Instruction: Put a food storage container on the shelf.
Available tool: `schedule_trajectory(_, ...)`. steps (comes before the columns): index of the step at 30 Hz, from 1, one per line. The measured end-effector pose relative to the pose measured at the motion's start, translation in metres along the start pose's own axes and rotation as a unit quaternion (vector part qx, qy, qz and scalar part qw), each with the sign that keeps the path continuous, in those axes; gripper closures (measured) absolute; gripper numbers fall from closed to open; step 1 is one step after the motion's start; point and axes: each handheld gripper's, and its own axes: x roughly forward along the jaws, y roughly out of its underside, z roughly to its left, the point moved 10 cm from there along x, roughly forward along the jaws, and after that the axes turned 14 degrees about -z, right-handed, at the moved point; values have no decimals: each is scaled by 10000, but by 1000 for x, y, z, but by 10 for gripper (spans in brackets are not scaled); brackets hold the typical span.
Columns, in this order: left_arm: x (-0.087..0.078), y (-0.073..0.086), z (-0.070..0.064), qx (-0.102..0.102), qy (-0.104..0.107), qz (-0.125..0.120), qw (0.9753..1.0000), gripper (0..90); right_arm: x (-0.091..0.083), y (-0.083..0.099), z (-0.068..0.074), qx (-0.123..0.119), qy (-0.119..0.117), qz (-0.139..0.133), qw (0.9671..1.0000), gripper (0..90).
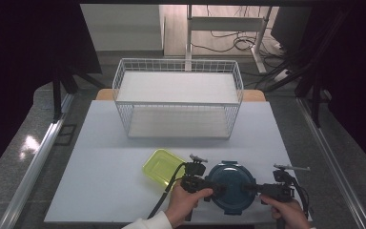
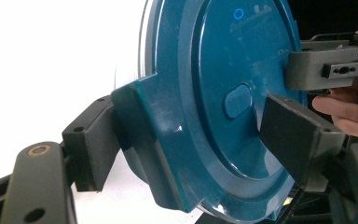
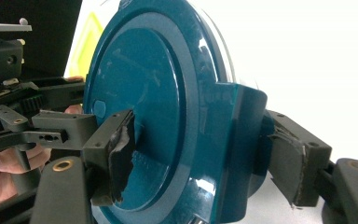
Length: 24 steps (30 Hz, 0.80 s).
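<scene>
Teal plastic, glossy and slick-looking, is what both tools are working on: a round food container with a teal lid is sitting at the near edge of the white table, just right of a yellow-green rectangular tub and well in front of the white wire basket.

The left gripper is closing over the lid's left locking tab, one jaw above the lid and one below the rim, though there seems to be a sliver of gap on the upper side, so I cannot be sure it is fully clamped. The right gripper is pinching the opposite tab, with its jaws pressing on both faces.

The likely trouble, as I judge it: the pads are biting on narrow, smooth flaps, so an uneven pull from one hand could be popping one tab free while the other is staying locked, tilting or sliding the container towards the table edge, or nudging the tub.

The container is lying flat with its lid facing up; being round, it has no true long axis, but the tab-to-tab line is running left to right across the table.
</scene>
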Motion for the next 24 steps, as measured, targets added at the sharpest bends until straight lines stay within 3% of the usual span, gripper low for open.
schedule_trajectory(10,-6,-2,-2,-41,29,-107,9999,287,-4,-3,4,70,78,-146,9998,326)
schedule_trajectory(20,-8,-4,-3,-61,36,-134,9999,308,-7,-7,8,9,122,-266,9996,338)
schedule_trajectory(24,-12,-9,-4,33,-19,-195,9998,308,-8,-8,12,-91,112,-285,9995,339)
